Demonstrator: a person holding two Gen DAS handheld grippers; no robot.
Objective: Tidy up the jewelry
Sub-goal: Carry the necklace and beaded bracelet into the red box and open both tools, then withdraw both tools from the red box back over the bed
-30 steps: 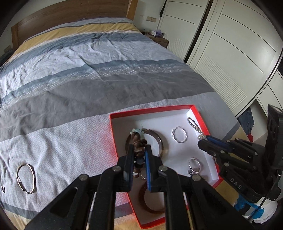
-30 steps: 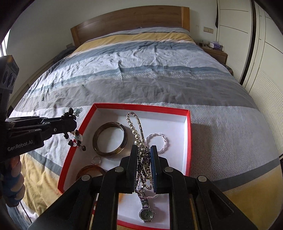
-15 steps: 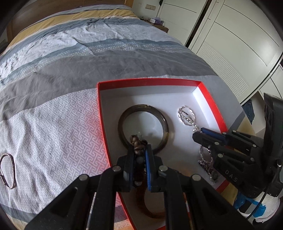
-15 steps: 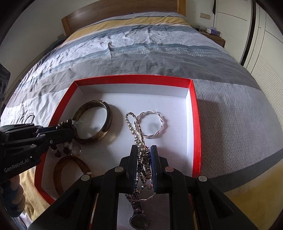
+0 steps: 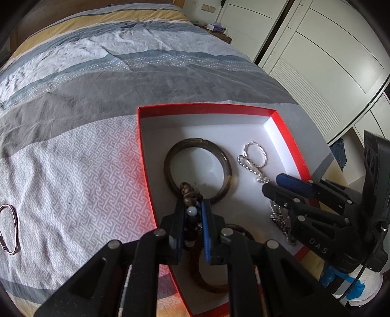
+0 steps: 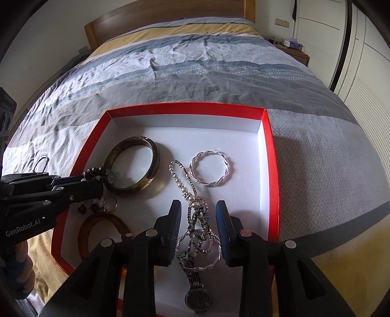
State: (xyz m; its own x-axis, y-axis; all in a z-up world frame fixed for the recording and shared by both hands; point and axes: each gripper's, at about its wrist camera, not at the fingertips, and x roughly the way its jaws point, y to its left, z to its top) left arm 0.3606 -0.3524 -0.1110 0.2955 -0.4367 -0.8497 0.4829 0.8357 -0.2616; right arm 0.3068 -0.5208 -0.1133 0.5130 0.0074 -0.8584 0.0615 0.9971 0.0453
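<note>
A red box (image 6: pixel 270 156) with a white floor lies on the bed. My left gripper (image 5: pixel 192 207) is shut on a dark beaded bracelet (image 5: pixel 189 192) low over the box's left side, beside a dark bangle (image 6: pixel 136 165). My right gripper (image 6: pixel 198 207) is open, its jaws on either side of a pearl and silver chain necklace (image 6: pixel 195 214) that lies on the box floor. A twisted silver hoop (image 6: pixel 210 170), a brown bangle (image 6: pixel 102 226), a small ring (image 6: pixel 110 203) and a watch (image 6: pixel 198 297) also lie in the box.
The box (image 5: pixel 285 126) sits near the foot of a striped bed (image 5: pixel 85 151). A metal ring bracelet (image 5: pixel 8 229) lies on the cover left of the box. White wardrobe doors (image 5: pixel 316 61) stand to the right, a wooden headboard (image 6: pixel 170 12) at the back.
My right gripper has opened and let go of the necklace, which now lies in the box. My left gripper has come lower over the box with the beaded bracelet.
</note>
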